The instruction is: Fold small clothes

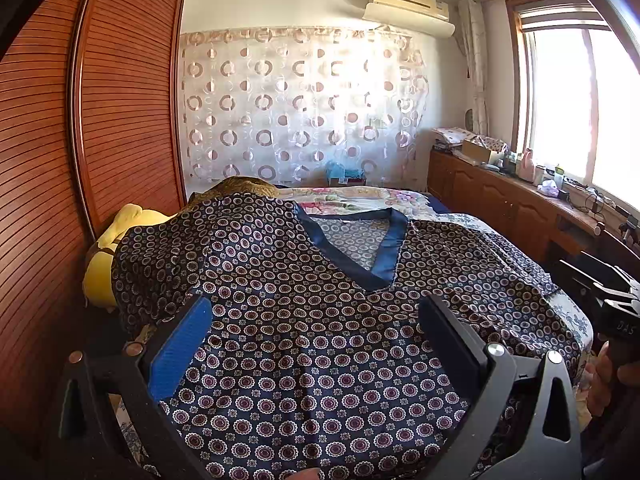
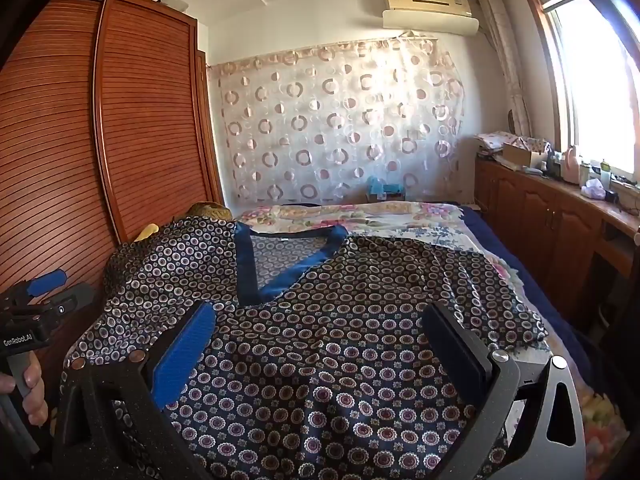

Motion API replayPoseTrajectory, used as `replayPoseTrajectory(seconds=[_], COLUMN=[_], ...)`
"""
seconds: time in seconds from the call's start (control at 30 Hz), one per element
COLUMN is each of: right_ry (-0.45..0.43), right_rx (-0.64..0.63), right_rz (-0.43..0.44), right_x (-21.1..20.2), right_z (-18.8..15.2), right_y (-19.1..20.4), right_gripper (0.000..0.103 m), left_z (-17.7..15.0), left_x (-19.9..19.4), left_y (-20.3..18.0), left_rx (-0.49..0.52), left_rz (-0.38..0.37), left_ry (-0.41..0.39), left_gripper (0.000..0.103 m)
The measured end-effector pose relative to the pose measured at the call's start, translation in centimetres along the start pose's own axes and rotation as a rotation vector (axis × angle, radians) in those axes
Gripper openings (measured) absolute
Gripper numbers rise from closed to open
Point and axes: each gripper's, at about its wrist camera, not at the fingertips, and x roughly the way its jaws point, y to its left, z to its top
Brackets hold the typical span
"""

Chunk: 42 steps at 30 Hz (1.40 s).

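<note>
Jaws of both grippers wide, empty, above glossy navy medallion-print V-neck top (image 1: 304,344) on bed (image 2: 400,216).

A bedroom in bright daylight. A tall wardrobe (image 1: 120,92) with reddish-brown slatted doors fills the left wall. On the white far wall hangs a sheer curtain (image 1: 300,104) patterned with rings, and above it an air conditioner (image 1: 412,8) is mounted near the ceiling. A large window (image 1: 580,104) on the right glows white. Beneath it runs a low wooden counter (image 1: 508,200) with panelled doors, cluttered with boxes and bottles. A bed (image 2: 400,212) with a floral cover fills the middle.
</note>
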Motion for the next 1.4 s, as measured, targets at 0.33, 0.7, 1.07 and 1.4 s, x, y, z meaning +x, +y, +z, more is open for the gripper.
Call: replayPoseTrajectory(seconds=[0.33, 0.7, 1.07, 1.4], right_ry=[0.003, 0.004, 0.004, 0.005], right_rx=[0.006, 0.006, 0.006, 0.007], right_rz=[-0.002, -0.001, 0.001, 0.002], right_x=[0.20, 0.18, 0.11, 0.12], right_z=[0.26, 0.26, 0.28, 0.27], right_y=[-0.04, 0.04, 0.06, 0.07], right_gripper=[0.103, 0.103, 0.103, 0.103], left_z=[0.13, 0.37, 0.37, 0.37], left_x=[-0.45, -0.69, -0.77, -0.81], left_y=[-0.24, -0.31, -0.21, -0.26], left_rx=[0.002, 0.003, 0.004, 0.003], left_rz=[-0.009, -0.013, -0.013, -0.012], left_ry=[-0.014, -0.018, -0.022, -0.023], left_gripper=[0.103, 0.103, 0.103, 0.103])
